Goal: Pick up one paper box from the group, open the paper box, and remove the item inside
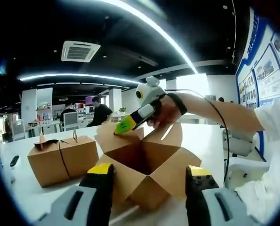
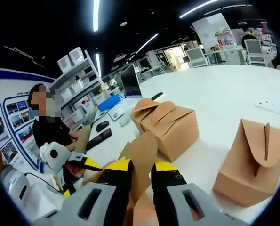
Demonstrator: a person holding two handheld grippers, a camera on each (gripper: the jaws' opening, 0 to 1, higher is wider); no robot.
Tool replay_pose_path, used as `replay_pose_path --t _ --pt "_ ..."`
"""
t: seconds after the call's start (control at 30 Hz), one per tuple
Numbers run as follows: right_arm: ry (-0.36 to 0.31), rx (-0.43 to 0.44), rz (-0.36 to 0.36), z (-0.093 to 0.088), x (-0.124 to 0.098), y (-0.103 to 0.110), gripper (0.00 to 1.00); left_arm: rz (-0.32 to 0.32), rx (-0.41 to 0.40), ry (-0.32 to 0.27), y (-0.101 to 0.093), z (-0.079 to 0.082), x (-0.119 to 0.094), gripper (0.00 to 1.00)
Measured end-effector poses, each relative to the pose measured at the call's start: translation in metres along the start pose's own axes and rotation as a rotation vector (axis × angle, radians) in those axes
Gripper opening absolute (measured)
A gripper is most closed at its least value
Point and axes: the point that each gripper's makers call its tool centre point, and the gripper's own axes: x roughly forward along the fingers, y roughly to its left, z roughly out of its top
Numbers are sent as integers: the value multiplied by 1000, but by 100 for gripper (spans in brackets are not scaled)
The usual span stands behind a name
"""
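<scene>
On white table [image 1: 201, 136]: brown paper box [image 1: 147, 165], flaps splayed open.

The opened paper box [image 1: 147, 165] is showing matt brown kraft card, its flaps [image 2: 140, 155] smooth and uncoated, with a plain brown inside. The two closed boxes [image 2: 170, 126] [image 2: 251, 160] are looking like the same dull card, creased at the folds. The white table [image 2: 224, 99] is reading as a smooth, faintly satin top. The left gripper [image 1: 149, 181] is wearing grey moulded plastic with black jaws and yellow tips of slight sheen; the right gripper [image 2: 140, 172] is looking alike.
</scene>
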Motion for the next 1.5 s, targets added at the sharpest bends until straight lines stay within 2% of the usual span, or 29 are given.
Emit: replay_pose_path --t 0.23,0.3,0.5,0.57,0.67,1.2,1.33,1.5 --pt "41 -65 -92 -7 3 -14 26 1 1 0 0 0 0 62" --pt "60 -112 -134 -11 3 -19 28 1 0 0 0 0 0 62" --pt "71 -137 -165 -16 4 -23 31 2 0 -1 0 1 1 62" --pt "109 -174 -191 -23 4 -28 34 1 1 -2 0 1 1 62" --pt "93 -126 -162 -21 6 -27 28 2 0 -2 0 1 1 62" --pt "80 -41 -130 -17 7 -42 29 1 -7 -4 0 0 1 62" --pt "35 -66 -127 -3 2 -42 36 -5 -23 -15 1 7 -3 64" --pt "-19 -113 -158 15 -12 -41 37 -13 -35 -8 -1 9 -3 63"
